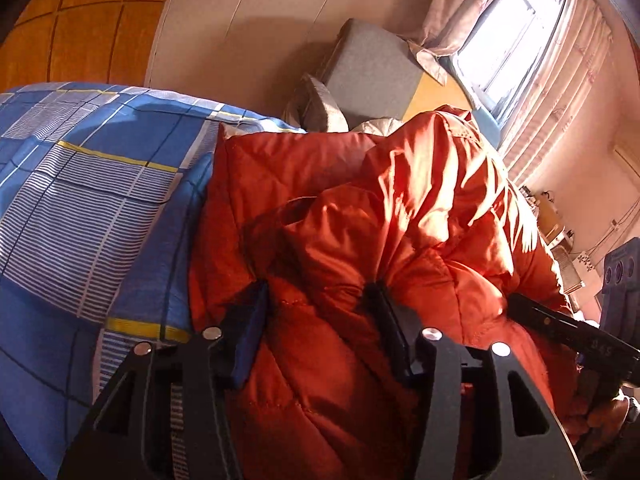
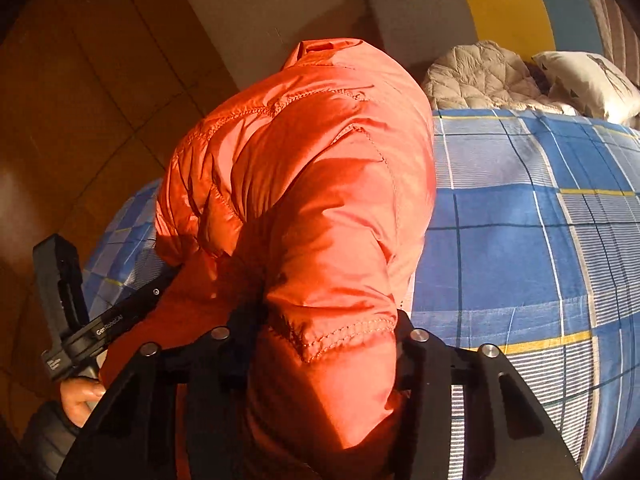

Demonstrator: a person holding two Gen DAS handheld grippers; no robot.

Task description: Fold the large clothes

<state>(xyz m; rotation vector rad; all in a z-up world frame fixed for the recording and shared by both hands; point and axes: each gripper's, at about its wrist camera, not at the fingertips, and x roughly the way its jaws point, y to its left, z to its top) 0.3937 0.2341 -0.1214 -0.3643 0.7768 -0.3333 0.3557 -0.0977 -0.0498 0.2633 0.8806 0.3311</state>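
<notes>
A large orange quilted puffer jacket (image 1: 360, 216) lies bunched on the bed. In the left wrist view my left gripper (image 1: 320, 300) has its two fingers around a thick fold of the jacket. In the right wrist view the jacket (image 2: 304, 168) rises in a hump, and my right gripper (image 2: 328, 320) clamps a stitched edge of it between its fingers. The right gripper's body shows at the right edge of the left wrist view (image 1: 568, 332). The left gripper's body shows at the left of the right wrist view (image 2: 80, 320).
The bed has a blue plaid cover (image 1: 88, 200) (image 2: 520, 240). A beige quilted garment (image 2: 480, 76) and a pillow (image 2: 588, 80) lie at the bed's far end. A grey cushion (image 1: 372, 72) leans by the wall. A window with curtains (image 1: 520, 32) is beyond. Wooden floor (image 2: 80, 100) lies beside the bed.
</notes>
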